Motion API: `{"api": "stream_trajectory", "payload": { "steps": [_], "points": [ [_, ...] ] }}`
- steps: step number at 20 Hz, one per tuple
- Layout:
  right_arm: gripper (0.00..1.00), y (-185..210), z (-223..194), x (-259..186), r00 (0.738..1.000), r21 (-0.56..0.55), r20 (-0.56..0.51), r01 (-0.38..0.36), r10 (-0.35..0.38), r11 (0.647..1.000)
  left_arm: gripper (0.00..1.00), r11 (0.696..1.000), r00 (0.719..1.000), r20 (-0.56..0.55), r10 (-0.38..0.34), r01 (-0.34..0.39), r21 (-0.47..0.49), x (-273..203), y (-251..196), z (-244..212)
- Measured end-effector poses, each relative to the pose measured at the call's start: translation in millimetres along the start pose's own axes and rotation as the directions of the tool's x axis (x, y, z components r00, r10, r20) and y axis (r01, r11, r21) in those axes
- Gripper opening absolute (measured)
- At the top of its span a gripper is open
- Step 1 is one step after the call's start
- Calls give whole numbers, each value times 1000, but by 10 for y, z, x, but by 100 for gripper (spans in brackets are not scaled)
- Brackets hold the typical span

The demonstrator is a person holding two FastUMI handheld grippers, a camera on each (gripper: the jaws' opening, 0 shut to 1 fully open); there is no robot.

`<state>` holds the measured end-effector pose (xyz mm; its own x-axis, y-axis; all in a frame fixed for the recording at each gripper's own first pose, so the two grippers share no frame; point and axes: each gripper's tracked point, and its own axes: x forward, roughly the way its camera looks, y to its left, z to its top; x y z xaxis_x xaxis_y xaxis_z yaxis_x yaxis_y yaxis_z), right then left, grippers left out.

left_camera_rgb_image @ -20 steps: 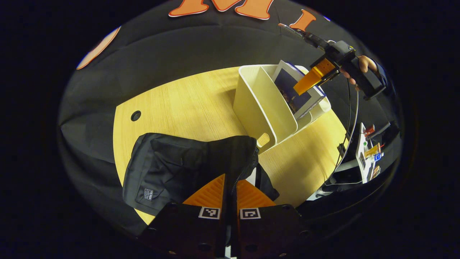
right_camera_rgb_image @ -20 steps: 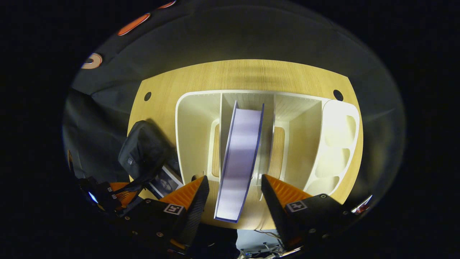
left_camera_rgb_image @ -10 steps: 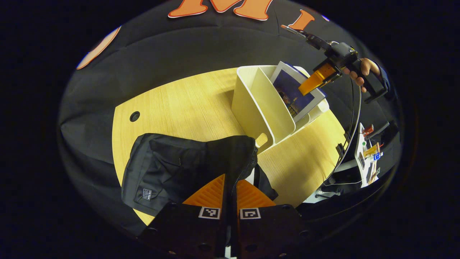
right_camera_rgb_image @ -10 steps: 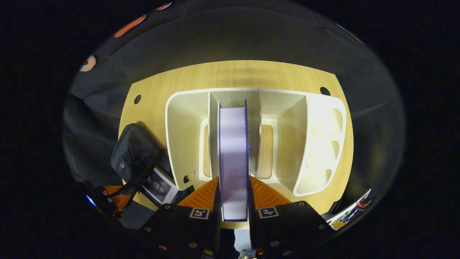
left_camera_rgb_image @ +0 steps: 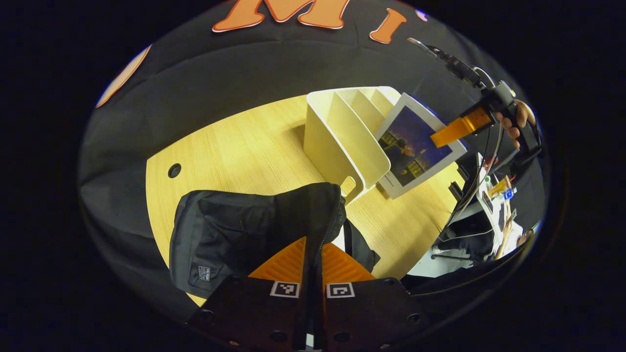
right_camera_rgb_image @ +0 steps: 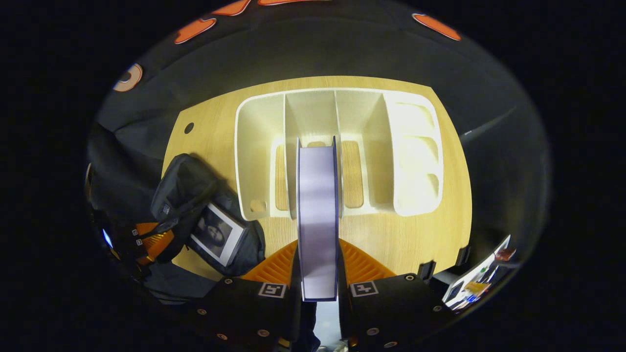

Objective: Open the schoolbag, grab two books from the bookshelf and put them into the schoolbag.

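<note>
Glossy flat book (right_camera_rgb_image: 318,215) clamped in right gripper (right_camera_rgb_image: 318,274); schoolbag (left_camera_rgb_image: 244,230) fabric pinched.

Book (right_camera_rgb_image: 318,215) clamped edge-on in the right gripper (right_camera_rgb_image: 318,266).
Held above the table (right_camera_rgb_image: 420,234), before the bookshelf (right_camera_rgb_image: 337,117); schoolbag (right_camera_rgb_image: 188,195) lower left.

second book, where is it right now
The second book is clamped in the right claw, lifted clear of the bookshelf; the left gripper view shows it beside the shelf's right end.

Pale wooden table (left_camera_rgb_image: 244,146) against black cloth wall (left_camera_rgb_image: 220,73).
</note>
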<state>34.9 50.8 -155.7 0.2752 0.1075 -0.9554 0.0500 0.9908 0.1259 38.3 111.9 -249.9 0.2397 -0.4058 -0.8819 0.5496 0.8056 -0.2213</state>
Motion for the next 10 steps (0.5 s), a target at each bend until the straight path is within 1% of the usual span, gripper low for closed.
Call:
{"api": "stream_trajectory", "payload": {
  "steps": [4,8,10],
  "points": [
    [33,-47,-432,-147,1000,84,21,-8,6,996,6,999,1000,-2,-20,20,48,-31,-25,-52],
    [32,-21,-822,-274,999,183,44,-36,29,983,6,996,1000,6,-28,28,81,-44,5,-11],
    [32,49,-993,-320,996,222,68,-67,54,973,6,995,999,7,-36,36,88,-50,3,-10]
  ]
}}
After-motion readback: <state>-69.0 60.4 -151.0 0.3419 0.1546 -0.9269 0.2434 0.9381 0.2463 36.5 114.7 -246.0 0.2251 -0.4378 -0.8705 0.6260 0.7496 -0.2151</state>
